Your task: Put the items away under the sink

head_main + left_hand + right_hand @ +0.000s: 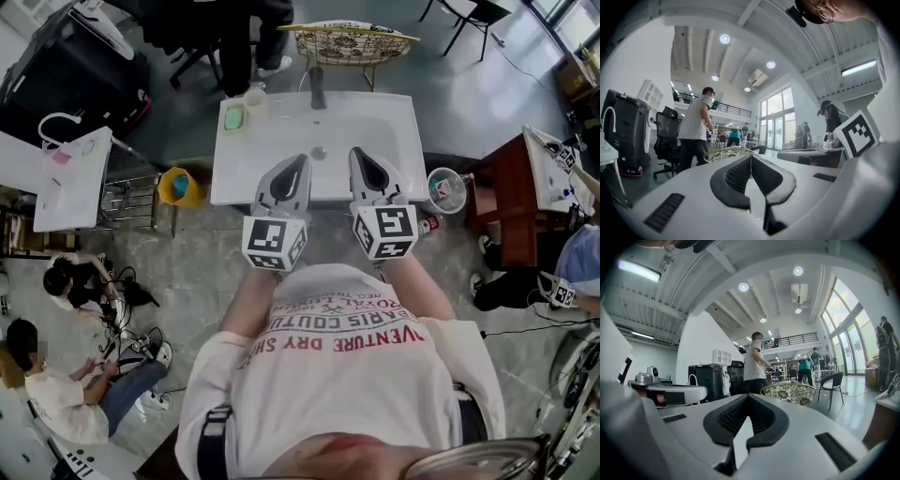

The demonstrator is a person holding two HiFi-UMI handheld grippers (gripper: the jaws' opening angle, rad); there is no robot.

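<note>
Closest to the lens is the person's white printed T-shirt [337, 375], and just beyond it both hand-held tools are raised side by side, pointing level over the near edge of the white rectangular washbasin [394, 122]. The left gripper [298, 164] has its jaws pressed together with nothing between them, as its own view shows at the tips [751, 157]. The right gripper [361, 157] is likewise fully closed and empty [748, 397].

On the basin's far left corner a pale green block [233, 118] lies beside a small white cup [253, 99], left of the dark tap [317, 89]. On the floor, a yellow bucket [178, 186] stands just left of the basin, and a clear round tub [446, 189] with small things inside stands just right of it.

My reading is that the job has hardly begun: every loose item in view sits on the basin top or out on the floor, neither tool carries anything, and the space under the basin is hidden from all views, so whether anything has been stowed there cannot be told. What remains, it seems, is to open a tool, take an item and carry it below.
</note>
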